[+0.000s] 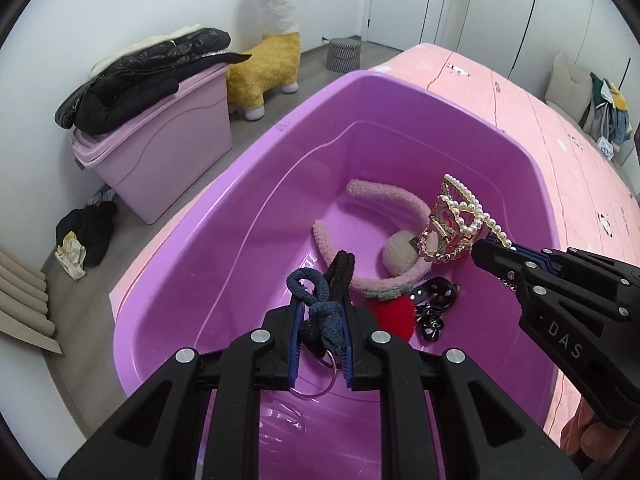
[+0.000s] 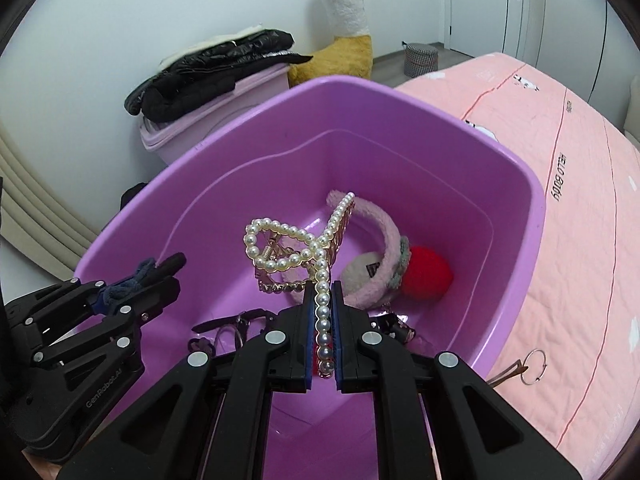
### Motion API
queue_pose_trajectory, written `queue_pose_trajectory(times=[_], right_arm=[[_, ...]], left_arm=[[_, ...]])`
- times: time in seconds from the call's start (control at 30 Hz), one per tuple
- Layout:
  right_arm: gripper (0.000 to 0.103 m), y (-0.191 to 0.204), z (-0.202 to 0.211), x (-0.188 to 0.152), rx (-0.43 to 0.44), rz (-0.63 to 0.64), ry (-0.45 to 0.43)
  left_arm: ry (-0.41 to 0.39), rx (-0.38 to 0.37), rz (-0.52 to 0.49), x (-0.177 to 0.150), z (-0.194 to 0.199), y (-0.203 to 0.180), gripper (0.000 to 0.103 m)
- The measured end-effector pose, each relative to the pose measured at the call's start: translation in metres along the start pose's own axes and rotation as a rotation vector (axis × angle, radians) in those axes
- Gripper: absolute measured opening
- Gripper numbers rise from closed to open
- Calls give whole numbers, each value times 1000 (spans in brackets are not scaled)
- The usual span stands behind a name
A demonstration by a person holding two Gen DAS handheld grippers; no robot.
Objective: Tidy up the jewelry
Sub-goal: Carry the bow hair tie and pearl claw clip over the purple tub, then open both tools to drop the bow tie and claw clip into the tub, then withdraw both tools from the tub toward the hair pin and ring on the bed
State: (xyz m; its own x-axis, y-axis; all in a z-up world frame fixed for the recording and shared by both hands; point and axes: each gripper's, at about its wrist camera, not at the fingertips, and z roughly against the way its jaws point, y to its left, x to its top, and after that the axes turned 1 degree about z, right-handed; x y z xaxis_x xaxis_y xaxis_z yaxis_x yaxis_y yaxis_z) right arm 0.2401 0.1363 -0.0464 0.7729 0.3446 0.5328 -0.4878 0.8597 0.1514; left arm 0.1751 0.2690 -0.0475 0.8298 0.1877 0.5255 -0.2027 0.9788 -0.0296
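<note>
A purple plastic tub (image 1: pixel 256 184) (image 2: pixel 516 216) stands on the pink bed. My left gripper (image 1: pixel 320 312) (image 2: pixel 132 280) hangs over its near side, shut on a bundle of blue and black hair ties (image 1: pixel 324 304) (image 2: pixel 136 276), with a metal ring (image 1: pixel 316 376) dangling below. My right gripper (image 2: pixel 324 312) (image 1: pixel 486 254) is shut on one arm of a gold claw clip trimmed with pearls (image 2: pixel 296 248) (image 1: pixel 452 224), held above the tub's inside. In the tub lie a pink fuzzy headband (image 1: pixel 384 196) (image 2: pixel 384 236) with a beige pompom (image 1: pixel 400 252) (image 2: pixel 360 272) and a red pompom (image 1: pixel 396 312) (image 2: pixel 426 272).
Small dark accessories (image 1: pixel 432 308) (image 2: pixel 228 328) lie on the tub floor. A loose ring (image 2: pixel 534 366) rests on the pink bedspread (image 2: pixel 580 208) right of the tub. A lilac bin (image 1: pixel 168 152) with a black jacket (image 1: pixel 136 84) and a plush llama (image 1: pixel 276 40) stand by the wall.
</note>
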Motion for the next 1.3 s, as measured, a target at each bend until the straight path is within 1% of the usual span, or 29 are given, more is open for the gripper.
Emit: queue_pose_trajectory(times=[0.13,0.23,0.33,0.4,0.5,0.53,0.57,0.6,0.63,0.73,0.77,0.83,0.87,1.07,1.13,1.3], right_arm=[[7,-2,-12,1,-18,-20,36],[8,0,-20,2,-34,-22,64],[8,-2,-23,0,-43,-16,76],[8,-3,-23,1,-41,-24,70],[8,-8,-21,1,-49,-27,65],[8,-7,-20,2,-57,-21,64],[10,-8,-19,2,-63,-19,63],[17,-8,-18,2,-68,-19,62],[25,-8,-16,2,-68,-23,59],[26,-10,-13,2,-72,-23,46],[27,-11,-13,2,-78,-18,46],[33,-10,-10,2,-84,-11,42],[34,-11,-9,2,-84,-11,38],[35,-11,-1,3,-81,-11,21],[38,-10,2,3,-82,-9,14],[39,-8,16,1,-71,-10,-17]], left_arm=[[23,9,8,0,-8,4,16],[48,-3,15,1,-13,5,17],[52,4,6,1,-15,3,18],[63,5,1,0,-18,2,19],[81,14,-10,0,-21,0,29],[81,17,-14,0,-22,-1,39],[79,22,-16,0,-22,-2,59],[72,28,-14,0,-20,-2,69],[63,22,-13,-1,-18,-2,78],[56,37,-3,-1,-15,-2,92],[60,33,3,-1,-16,-2,92],[67,37,6,-2,-17,-2,92],[67,40,7,-2,-17,-2,92],[51,44,3,-2,-11,-4,92],[42,46,-3,-2,-8,-5,92],[21,48,-12,-2,3,-8,92]])
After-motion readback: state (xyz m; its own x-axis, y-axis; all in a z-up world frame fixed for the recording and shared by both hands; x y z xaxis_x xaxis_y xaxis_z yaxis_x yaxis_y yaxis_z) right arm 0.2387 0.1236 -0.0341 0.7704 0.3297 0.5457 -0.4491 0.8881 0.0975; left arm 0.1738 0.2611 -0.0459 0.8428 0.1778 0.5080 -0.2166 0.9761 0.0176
